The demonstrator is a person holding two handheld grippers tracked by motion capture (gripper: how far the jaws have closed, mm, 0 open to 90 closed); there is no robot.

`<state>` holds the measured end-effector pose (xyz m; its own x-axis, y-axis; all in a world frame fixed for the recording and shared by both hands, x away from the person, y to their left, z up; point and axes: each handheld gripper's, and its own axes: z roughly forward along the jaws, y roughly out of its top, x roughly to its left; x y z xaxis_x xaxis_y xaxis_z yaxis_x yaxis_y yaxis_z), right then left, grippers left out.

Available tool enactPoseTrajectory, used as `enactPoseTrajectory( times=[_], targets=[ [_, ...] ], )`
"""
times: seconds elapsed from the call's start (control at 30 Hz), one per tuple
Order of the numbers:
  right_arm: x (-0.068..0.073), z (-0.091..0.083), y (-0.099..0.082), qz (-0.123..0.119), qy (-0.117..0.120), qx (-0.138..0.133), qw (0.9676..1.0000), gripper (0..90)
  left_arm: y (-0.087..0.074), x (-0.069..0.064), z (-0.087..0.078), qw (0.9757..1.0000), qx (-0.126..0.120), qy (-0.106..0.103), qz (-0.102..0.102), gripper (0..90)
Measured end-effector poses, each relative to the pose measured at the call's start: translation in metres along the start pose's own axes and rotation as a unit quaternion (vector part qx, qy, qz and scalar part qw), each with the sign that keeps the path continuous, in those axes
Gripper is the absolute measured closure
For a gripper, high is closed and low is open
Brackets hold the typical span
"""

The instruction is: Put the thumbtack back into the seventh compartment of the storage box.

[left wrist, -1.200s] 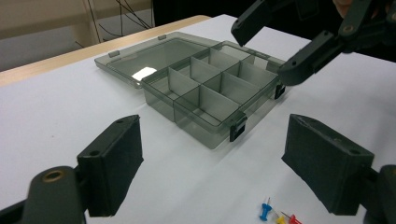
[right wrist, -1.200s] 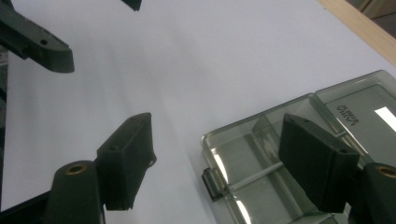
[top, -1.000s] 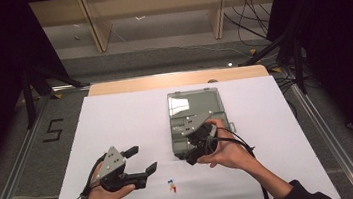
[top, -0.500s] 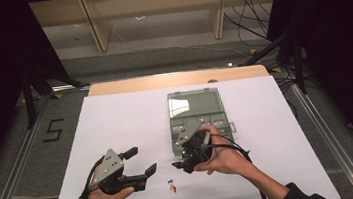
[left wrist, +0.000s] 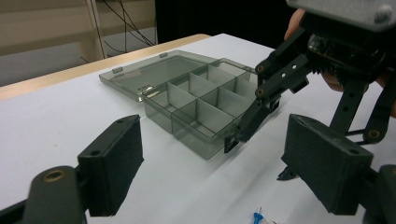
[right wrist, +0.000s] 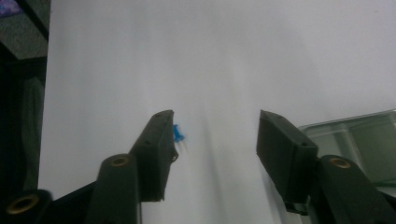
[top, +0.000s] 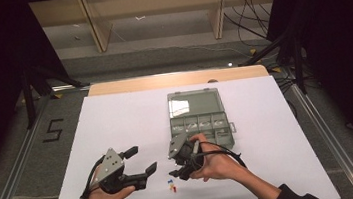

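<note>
Your right gripper [top: 177, 168] hangs just above the white table [top: 116, 116] near its front edge, pointing down at a small cluster of push pins [top: 171, 185]. Its jaws have just been closing and now stand half spread, with nothing pinched; in the right gripper view a blue pin [right wrist: 178, 134] lies just beside the inner face of one jaw, and whether it touches the jaw I cannot tell. Your left gripper [top: 140, 163] rests near the front edge, left of the pins, jaws spread wide and empty. The open grey compartment box [top: 199, 122] sits toward the middle of the table, just behind your right hand [top: 214, 163].
</note>
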<state>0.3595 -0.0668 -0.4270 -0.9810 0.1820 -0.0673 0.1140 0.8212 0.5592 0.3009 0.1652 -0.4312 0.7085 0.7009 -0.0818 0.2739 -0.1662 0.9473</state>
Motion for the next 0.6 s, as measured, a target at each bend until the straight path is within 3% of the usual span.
enactPoseTrajectory(
  times=[0.1, 0.13, 0.33, 0.43, 0.57, 0.6],
  targets=[
    [0.002, 0.007, 0.000, -0.010, 0.008, 0.016, 0.9998, 54.3, -0.001, 0.003, 0.000, 1.0000, 0.000, 0.006, 0.000, 19.6],
    [0.003, 0.009, 0.001, -0.011, 0.012, 0.021, 0.9996, 56.0, -0.001, 0.002, 0.000, 0.9998, 0.000, 0.011, -0.013, 19.6],
    [0.005, 0.022, 0.002, -0.025, 0.032, 0.037, 0.9985, 63.6, -0.002, 0.004, 0.001, 0.9999, -0.005, 0.008, -0.008, 19.8],
    [0.005, 0.028, 0.003, -0.035, 0.036, 0.047, 0.9976, 66.1, -0.002, 0.005, 0.000, 0.9998, 0.004, 0.016, -0.006, 20.0],
    [0.006, 0.036, 0.003, -0.027, 0.047, 0.056, 0.9970, 68.7, -0.002, 0.005, 0.001, 0.9997, 0.004, 0.021, -0.014, 20.0],
    [0.007, 0.037, 0.003, -0.030, 0.047, 0.058, 0.9967, 69.8, -0.002, 0.006, 0.000, 0.9998, 0.004, 0.019, -0.005, 20.0]
  ],
)
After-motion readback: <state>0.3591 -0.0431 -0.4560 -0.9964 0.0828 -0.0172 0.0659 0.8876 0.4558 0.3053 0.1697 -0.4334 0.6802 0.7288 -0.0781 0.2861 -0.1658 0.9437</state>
